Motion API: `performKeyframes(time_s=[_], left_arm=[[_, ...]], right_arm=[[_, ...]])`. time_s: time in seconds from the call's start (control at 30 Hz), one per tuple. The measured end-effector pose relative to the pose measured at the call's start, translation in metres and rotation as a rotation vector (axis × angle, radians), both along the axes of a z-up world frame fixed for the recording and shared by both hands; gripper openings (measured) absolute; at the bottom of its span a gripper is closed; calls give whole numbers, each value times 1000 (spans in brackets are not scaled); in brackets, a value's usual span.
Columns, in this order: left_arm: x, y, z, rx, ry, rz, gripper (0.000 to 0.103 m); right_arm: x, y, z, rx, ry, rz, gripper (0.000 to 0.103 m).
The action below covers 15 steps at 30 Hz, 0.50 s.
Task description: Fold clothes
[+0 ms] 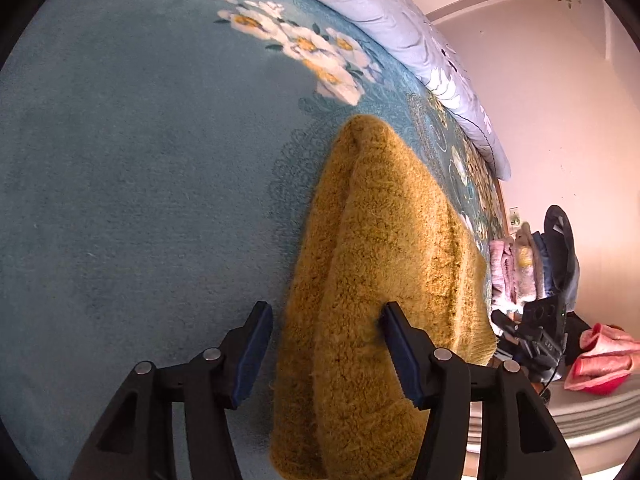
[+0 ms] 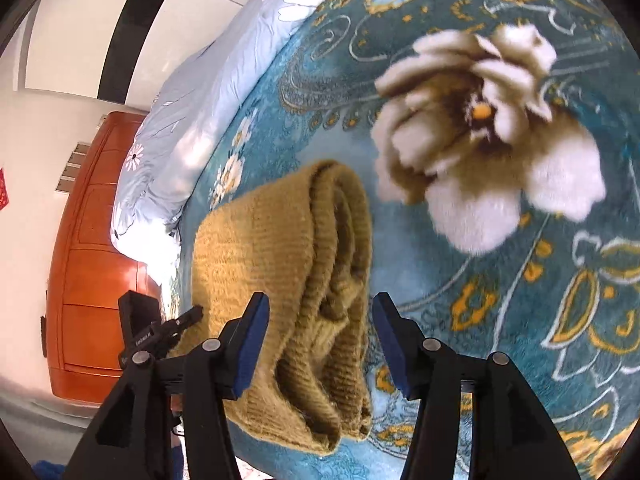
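Home bedroom: bed [image 2: 500, 288] w/ teal floral blanket, pale blue quilt [image 2: 200, 120] along its edge, wooden wardrobe [image 2: 88, 280], stack of folded clothes [image 1: 516, 264] nearby.

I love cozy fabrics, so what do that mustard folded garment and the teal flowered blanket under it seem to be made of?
The mustard garment looks like a thick, fuzzy knit, perhaps wool or acrylic: ribbed rows and loose fibres show along its folds. The teal blanket looks like a plush fleece, probably synthetic: a short, matte, velvety pile with printed flowers.

Left hand-held gripper [image 1: 326, 350], right hand-held gripper [image 2: 320, 340]: black arms, blue pads, silver rivets.
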<state>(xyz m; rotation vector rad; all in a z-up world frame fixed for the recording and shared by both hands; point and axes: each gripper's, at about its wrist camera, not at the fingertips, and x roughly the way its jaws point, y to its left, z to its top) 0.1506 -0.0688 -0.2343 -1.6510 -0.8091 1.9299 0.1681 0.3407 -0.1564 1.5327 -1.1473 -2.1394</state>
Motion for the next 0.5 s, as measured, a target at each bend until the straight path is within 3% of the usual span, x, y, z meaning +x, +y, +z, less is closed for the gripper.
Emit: performKeyframes(time_s=[0.2, 0.5], left_arm=[[7, -5, -4, 50, -16, 33, 61], [19, 4, -2, 63, -7, 45, 59]], right_arm=[[13, -17, -18, -78, -13, -51, 59], [22, -35, -19, -97, 18, -83, 59]])
